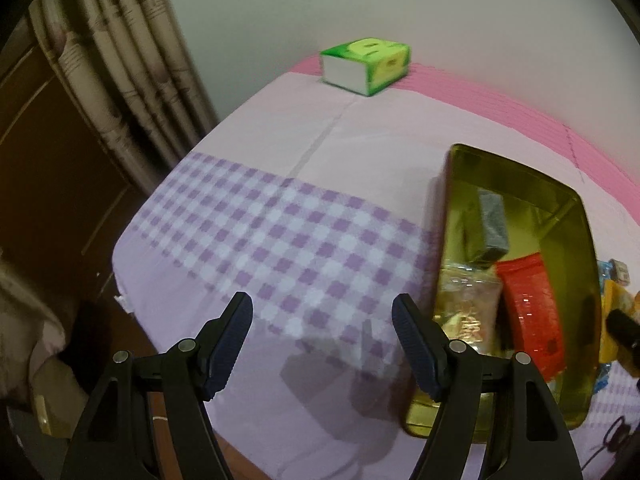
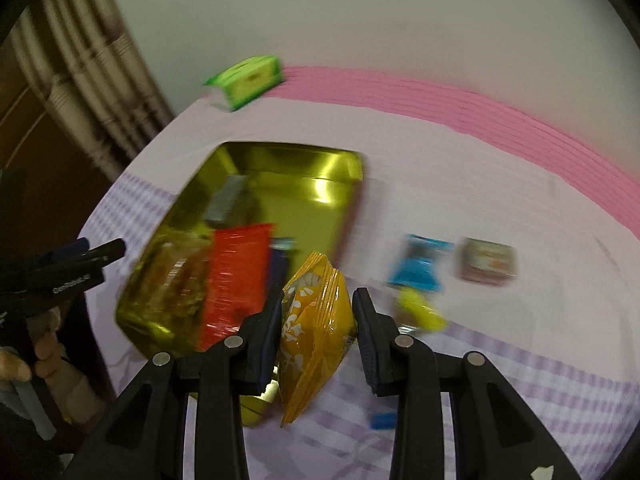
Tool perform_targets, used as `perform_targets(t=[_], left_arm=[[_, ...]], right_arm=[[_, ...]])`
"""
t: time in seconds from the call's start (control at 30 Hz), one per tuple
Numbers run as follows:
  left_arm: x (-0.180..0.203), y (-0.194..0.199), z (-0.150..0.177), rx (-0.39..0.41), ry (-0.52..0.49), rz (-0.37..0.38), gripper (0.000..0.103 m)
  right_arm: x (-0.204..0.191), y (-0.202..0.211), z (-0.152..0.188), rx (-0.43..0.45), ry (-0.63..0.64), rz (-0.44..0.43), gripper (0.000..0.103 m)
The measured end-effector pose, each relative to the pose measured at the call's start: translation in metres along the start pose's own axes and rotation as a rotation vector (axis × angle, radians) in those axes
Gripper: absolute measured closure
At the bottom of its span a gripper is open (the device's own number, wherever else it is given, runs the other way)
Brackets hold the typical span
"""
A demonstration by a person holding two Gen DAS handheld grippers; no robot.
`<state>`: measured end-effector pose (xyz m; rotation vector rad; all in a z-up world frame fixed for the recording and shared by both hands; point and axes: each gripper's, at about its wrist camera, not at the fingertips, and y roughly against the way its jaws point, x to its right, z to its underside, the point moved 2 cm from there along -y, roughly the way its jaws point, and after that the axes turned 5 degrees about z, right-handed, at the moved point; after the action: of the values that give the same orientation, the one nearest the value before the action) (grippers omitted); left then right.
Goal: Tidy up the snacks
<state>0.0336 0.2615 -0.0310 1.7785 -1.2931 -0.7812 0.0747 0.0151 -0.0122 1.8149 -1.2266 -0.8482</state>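
Note:
A gold tin (image 1: pixel 576 216) (image 2: pixel 336 172) lies on the bed and holds a red packet (image 1: pixel 532 300) (image 2: pixel 236 276), a clear packet (image 1: pixel 468 300) (image 2: pixel 172 280) and a grey bar (image 1: pixel 494 224) (image 2: pixel 226 200). My right gripper (image 2: pixel 316 312) is shut on a yellow snack bag (image 2: pixel 316 332), held by the tin's near right edge. My left gripper (image 1: pixel 322 312) is open and empty above the checked sheet, left of the tin. A blue packet (image 2: pixel 420 264), a small brown box (image 2: pixel 488 266) and a yellow-green sweet (image 2: pixel 422 312) lie right of the tin.
A green tissue box (image 1: pixel 368 66) (image 2: pixel 250 80) stands at the far edge by the wall. The bed sheet (image 1: pixel 280 232) drops off on the left towards a curtain (image 1: pixel 120 80) and a dark wooden door (image 1: pixel 48 160). A small blue piece (image 2: pixel 382 420) lies near my right gripper.

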Motion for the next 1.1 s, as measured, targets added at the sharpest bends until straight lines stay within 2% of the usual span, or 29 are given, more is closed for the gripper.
perform_targets(t=[0.13,0.33,0.73,1.1], left_arm=[[-0.008,-0.002,-0.001,0.000,0.032,-0.007,0.030],[-0.010,-0.003,-0.001,-0.005,0.032,-0.007,0.030],[-0.005,-0.006,-0.001,-0.008,0.022,0.005,0.030],[0.000,-0.005,0.000,-0.011,0.010,0.010,0.030]], right_arm=[[-0.035,-0.017,-0.008,-0.018,0.060,-0.034,0.071],[-0.058,-0.035,-0.014,-0.045,0.084,-0.058,0.071],[-0.063,-0.052,-0.008,-0.096,0.076,-0.083,0.067],[-0.052,-0.039,-0.010,-0.068,0.042,-0.107,0.060]])
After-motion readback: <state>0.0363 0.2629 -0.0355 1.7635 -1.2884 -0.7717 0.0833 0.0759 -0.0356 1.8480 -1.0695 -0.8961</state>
